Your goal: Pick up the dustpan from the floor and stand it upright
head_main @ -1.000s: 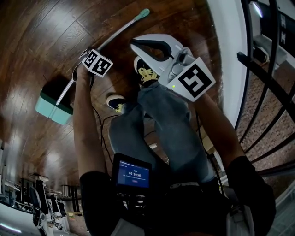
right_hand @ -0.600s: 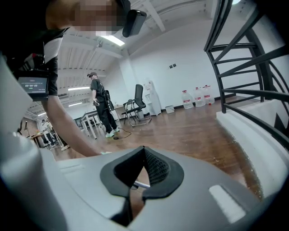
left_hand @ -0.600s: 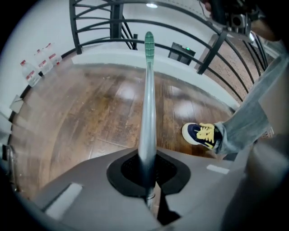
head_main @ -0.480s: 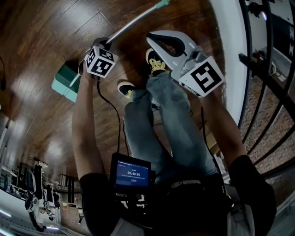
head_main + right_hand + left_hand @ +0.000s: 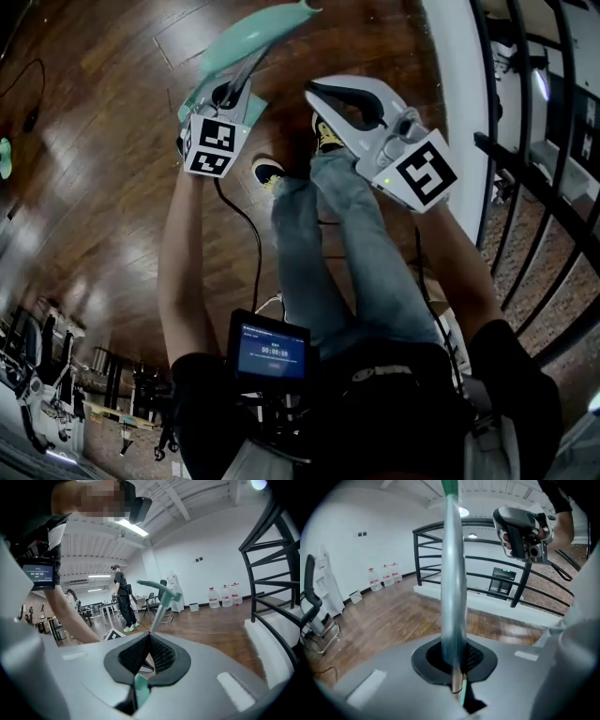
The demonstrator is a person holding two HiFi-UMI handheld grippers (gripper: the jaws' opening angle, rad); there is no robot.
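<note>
Dustpan (image 5: 453, 573) held by its metal pole (image 5: 160, 612), clamped tight between the closed jaws of the left gripper (image 5: 228, 96). Pole close to vertical, mint grip (image 5: 248, 37) uppermost, mint pan (image 5: 194, 97) just beneath the gripper over the wooden floor (image 5: 112, 206); contact between pan and floor impossible to judge. Right gripper (image 5: 314, 90) raised alongside, clear of the pole, jaws pressed together on nothing. Person's jeans (image 5: 347, 244) below both grippers, black railing (image 5: 525, 187) at right.
</note>
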